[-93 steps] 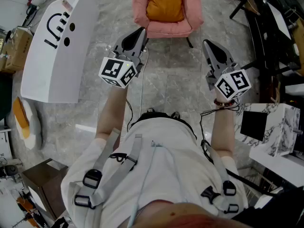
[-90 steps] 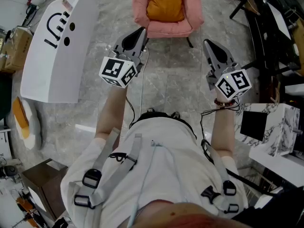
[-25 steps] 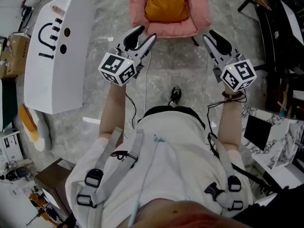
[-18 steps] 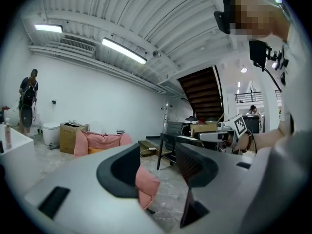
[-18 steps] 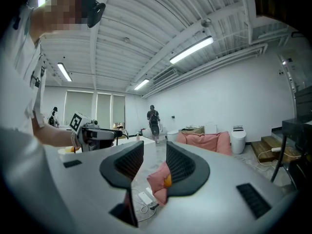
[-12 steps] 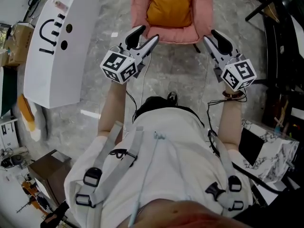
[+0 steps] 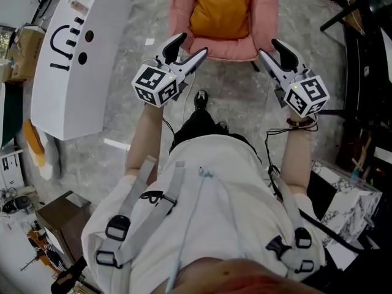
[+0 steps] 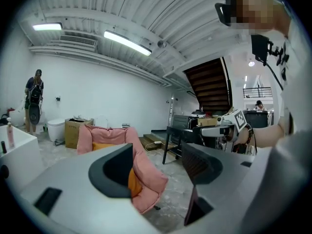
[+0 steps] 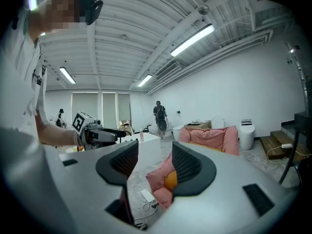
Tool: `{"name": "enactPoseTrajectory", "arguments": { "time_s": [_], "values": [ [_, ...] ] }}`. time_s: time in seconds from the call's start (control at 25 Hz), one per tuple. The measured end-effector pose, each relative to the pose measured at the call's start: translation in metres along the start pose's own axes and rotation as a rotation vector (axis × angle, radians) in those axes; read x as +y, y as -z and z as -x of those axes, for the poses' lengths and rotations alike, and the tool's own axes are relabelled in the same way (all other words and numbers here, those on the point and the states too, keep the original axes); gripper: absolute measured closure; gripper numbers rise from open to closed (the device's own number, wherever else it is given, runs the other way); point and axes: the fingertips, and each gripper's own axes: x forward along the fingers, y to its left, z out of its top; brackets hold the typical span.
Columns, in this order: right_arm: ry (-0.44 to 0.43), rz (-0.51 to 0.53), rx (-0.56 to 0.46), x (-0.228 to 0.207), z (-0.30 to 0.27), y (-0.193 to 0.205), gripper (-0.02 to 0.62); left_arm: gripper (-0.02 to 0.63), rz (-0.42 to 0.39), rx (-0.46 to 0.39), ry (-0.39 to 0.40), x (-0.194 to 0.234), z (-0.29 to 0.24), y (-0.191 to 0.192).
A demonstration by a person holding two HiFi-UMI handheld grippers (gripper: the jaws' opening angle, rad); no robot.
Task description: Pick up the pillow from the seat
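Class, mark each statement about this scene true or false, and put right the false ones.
1. The orange pillow lies on the pink chair. True.
2. The left gripper is shut on the pillow. False: its jaws stand apart, have just been opening, and hold nothing.
3. The right gripper has nothing between its jaws. True; they too have just been opening.
4. The white box stands at the person's right. False: it stands at the left.

Head camera steeply down over the person onto left tool (image 7: 192, 45), right tool (image 7: 268, 46) and floor (image 7: 236, 94), 2 tool cameras near level along own jaws, all 3 views share the chair (image 7: 223, 45) ahead, each tool view shows the other tool
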Motion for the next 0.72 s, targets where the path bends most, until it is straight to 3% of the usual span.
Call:
{"name": "enactPoseTrajectory", "arguments": {
  "time_s": [0.28,0.72],
  "values": [
    [0.018,-0.017,0.019,-0.032,-0.036,0.002,0.339,0.260,0.034,0.032,0.046,0.038,-0.038,0.007],
    [0.095,-0.131,0.063,-0.093,-0.118,0.017,0.319,0.227,0.079,0.129,0.143,0.132,-0.104,0.019]
  ]
}}
